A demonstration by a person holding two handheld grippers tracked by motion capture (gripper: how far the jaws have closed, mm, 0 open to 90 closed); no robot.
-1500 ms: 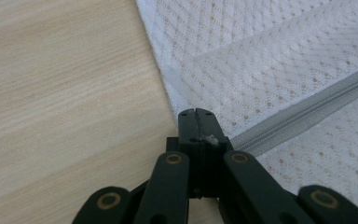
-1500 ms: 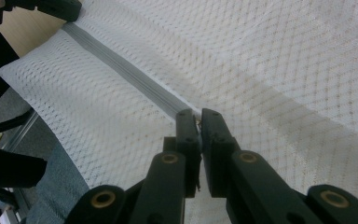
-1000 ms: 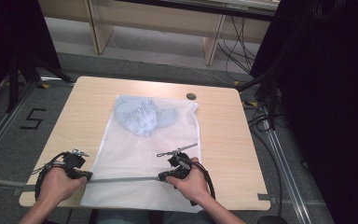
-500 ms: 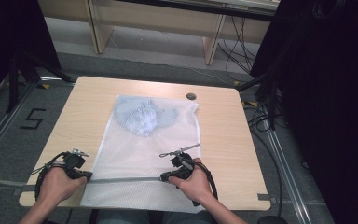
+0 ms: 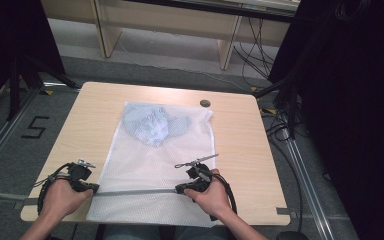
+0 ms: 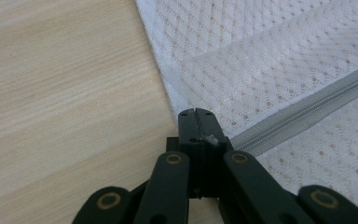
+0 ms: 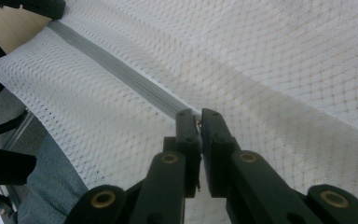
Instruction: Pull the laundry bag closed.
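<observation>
In the high view, a white mesh laundry bag (image 5: 155,165) is seen flat on the wooden table (image 5: 240,145), with a pale blue garment (image 5: 152,125) inside its far end, well beyond both tongs. A grey zipper (image 5: 135,192) runs between the left gripper (image 5: 94,188) and the right gripper (image 5: 180,189). A "5" (image 5: 34,127) is marked on the floor, far left of the left gripper. Compared with the earlier frames, the right gripper is found slightly farther right along the zipper.

In the left gripper view, the jaws are pressed shut on the zipper's end (image 6: 303,112) at the bag's edge.

In the right gripper view, the jaws are pinched narrowly on the zipper (image 7: 121,74), at its slider as far as can be told.
</observation>
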